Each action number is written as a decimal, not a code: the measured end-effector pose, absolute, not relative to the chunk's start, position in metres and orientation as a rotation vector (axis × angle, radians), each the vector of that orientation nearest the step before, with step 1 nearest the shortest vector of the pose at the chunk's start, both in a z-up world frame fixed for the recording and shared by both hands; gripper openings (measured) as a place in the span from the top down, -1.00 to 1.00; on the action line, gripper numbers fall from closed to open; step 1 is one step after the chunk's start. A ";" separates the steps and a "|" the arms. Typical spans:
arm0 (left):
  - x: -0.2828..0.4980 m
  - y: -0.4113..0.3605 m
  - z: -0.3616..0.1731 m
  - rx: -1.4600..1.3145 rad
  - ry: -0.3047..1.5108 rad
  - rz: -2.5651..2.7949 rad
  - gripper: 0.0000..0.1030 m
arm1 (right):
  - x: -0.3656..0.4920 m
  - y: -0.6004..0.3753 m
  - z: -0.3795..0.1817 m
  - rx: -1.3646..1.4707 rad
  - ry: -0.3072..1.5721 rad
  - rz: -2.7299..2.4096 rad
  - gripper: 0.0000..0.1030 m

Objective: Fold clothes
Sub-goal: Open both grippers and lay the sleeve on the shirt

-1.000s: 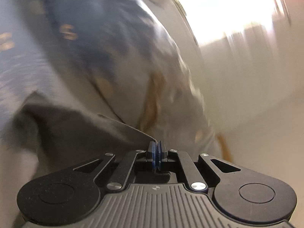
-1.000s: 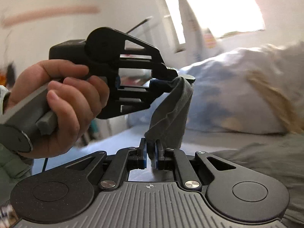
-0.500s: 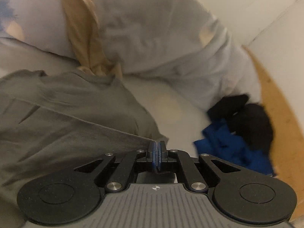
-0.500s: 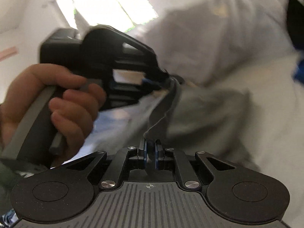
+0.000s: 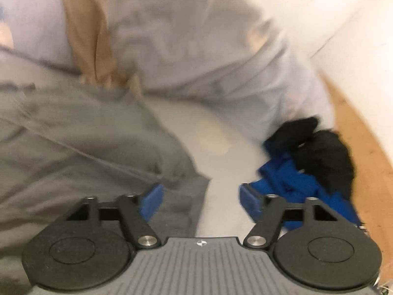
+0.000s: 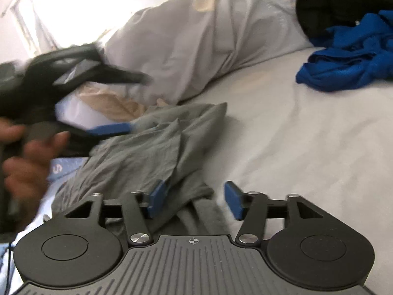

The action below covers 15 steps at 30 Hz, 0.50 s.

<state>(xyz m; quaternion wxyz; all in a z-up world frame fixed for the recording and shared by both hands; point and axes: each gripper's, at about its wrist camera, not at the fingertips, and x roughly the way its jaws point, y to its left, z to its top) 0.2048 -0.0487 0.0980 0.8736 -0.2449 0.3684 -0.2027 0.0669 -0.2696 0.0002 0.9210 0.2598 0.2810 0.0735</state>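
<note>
A crumpled grey garment [image 5: 86, 147] lies on the white bed sheet [image 5: 221, 147]. My left gripper [image 5: 200, 202] hangs over its right edge with its jaws opening wide; the cloth lies under the left pad and is not pinched. In the right wrist view the same grey garment [image 6: 147, 152] lies slack in a heap. My right gripper [image 6: 195, 199] is low over its near end, jaws opening, with a fold of cloth loose between the pads. The left gripper [image 6: 137, 103], blurred, shows its jaws spread above the garment's far end, held by a hand [image 6: 24, 157].
A blue garment [image 6: 343, 56] and a black one [image 6: 343, 0] lie bunched at the far right of the bed. A white pillow [image 6: 208, 36] and a beige cloth [image 6: 115, 103] lie behind the grey garment. A wooden strip [image 5: 363, 147] runs along the bed's right side.
Both grippers were shut on the grey garment, holding it up. They came down to the bed, their jaws opened, and the garment now lies loose on the sheet.
</note>
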 end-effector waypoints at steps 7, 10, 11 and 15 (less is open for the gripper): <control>0.080 0.081 0.129 -0.569 0.500 -0.276 -1.00 | 0.044 -0.259 0.044 0.500 0.499 0.210 -0.66; 0.023 0.137 0.127 -0.508 0.422 -0.118 -1.00 | 0.030 -0.243 0.062 0.472 0.468 0.257 -0.76; 0.006 0.155 0.123 -0.513 0.410 -0.071 -1.00 | 0.026 -0.237 0.066 0.464 0.464 0.275 -0.78; -0.037 0.197 0.096 -0.538 0.376 0.071 -1.00 | 0.015 -0.202 0.081 0.392 0.487 0.347 -0.81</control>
